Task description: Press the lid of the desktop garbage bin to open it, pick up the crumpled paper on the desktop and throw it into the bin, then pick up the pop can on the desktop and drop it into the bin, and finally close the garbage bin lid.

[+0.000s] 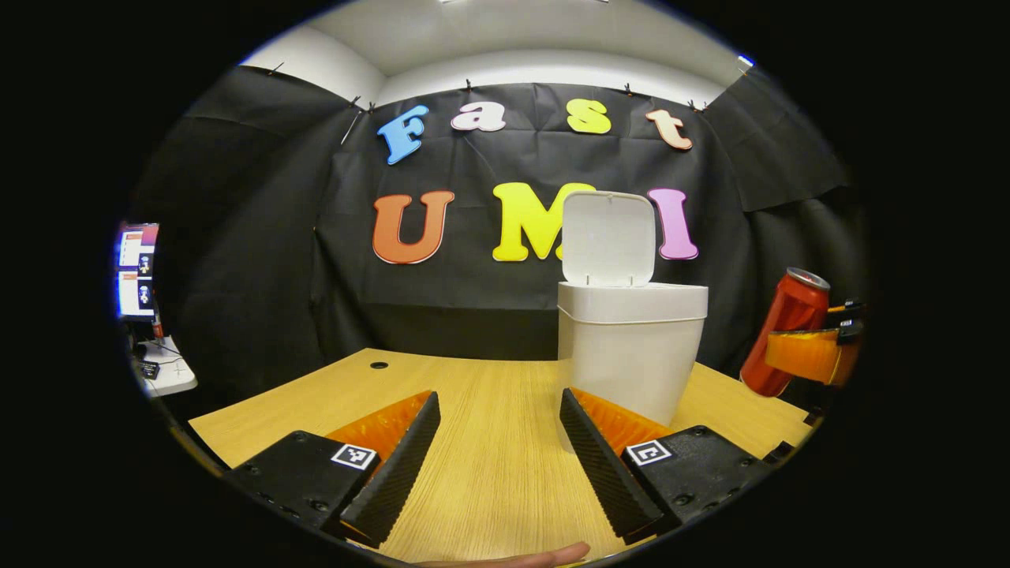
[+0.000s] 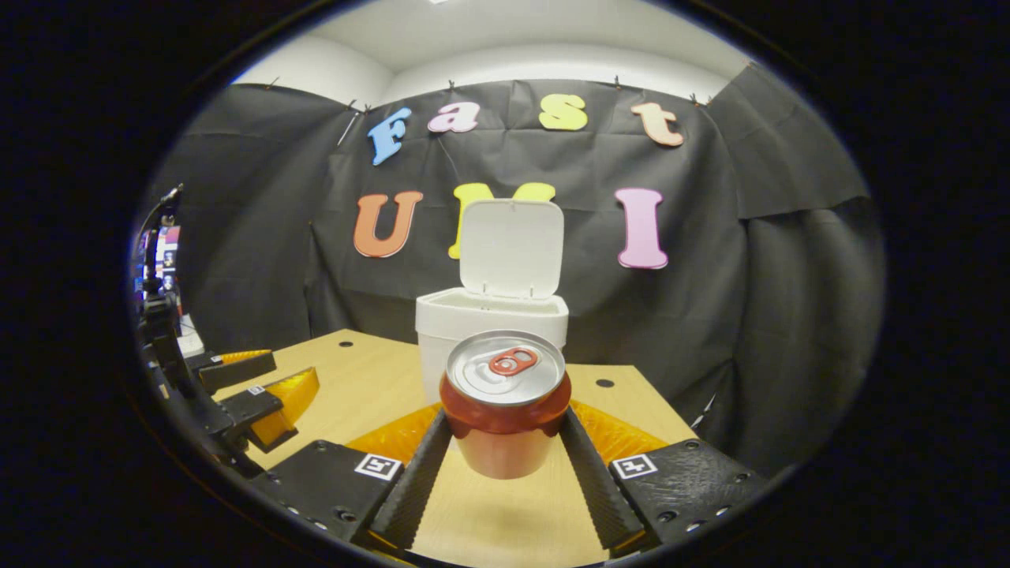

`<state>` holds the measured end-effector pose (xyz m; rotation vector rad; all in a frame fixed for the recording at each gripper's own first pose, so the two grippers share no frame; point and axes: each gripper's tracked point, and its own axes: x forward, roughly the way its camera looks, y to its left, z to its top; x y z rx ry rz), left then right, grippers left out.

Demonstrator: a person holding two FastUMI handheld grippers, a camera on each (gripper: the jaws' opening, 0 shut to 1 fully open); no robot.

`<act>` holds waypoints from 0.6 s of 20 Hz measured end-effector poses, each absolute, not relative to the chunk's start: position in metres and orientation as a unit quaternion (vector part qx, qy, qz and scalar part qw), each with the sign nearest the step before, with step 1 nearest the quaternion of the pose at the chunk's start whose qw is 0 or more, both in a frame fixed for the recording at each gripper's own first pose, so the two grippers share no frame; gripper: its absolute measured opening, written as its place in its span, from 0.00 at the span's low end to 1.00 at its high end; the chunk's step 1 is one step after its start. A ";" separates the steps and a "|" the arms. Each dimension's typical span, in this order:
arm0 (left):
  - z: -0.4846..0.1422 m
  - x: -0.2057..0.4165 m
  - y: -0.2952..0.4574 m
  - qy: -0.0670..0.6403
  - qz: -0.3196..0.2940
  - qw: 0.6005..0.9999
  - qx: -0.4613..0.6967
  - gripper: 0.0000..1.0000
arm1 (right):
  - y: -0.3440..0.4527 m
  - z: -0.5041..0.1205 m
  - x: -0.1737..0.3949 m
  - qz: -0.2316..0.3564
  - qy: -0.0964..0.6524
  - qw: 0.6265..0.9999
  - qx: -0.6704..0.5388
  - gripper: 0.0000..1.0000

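The white desktop bin (image 1: 629, 347) stands on the wooden table with its lid (image 1: 607, 238) flipped up. My left gripper (image 1: 499, 450) rests open just in front of the bin, nothing between its fingers. In the right gripper view the red pop can (image 2: 505, 410) is held off the table, top toward the camera, with my right gripper (image 2: 505, 465) shut on its sides; the open bin (image 2: 491, 327) and raised lid (image 2: 511, 248) are behind it. The left gripper view shows the same can (image 1: 785, 331) tilted at the far right, gripped by the right gripper (image 1: 809, 355).
The wooden table (image 1: 489, 473) has a cable hole (image 1: 379, 365) at its back left and another hole (image 2: 604, 383) at the right. A monitor (image 1: 138, 268) glows at the far left. The left gripper (image 2: 252, 394) appears at the left in the right gripper view. A fingertip (image 1: 544, 557) shows at the bottom.
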<state>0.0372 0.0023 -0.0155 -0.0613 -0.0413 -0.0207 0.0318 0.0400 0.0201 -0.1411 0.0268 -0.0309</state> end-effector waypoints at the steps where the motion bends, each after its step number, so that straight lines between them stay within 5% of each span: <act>1: -0.015 0.036 0.003 -0.019 -0.009 1.000 -0.021 0.99 | 0.044 0.031 0.036 -0.019 0.009 0.997 -0.077 0.81; 12: -0.004 0.031 0.007 -0.024 -0.021 0.999 -0.015 0.98 | 0.085 0.146 0.088 -0.009 -0.053 0.993 -0.108 0.81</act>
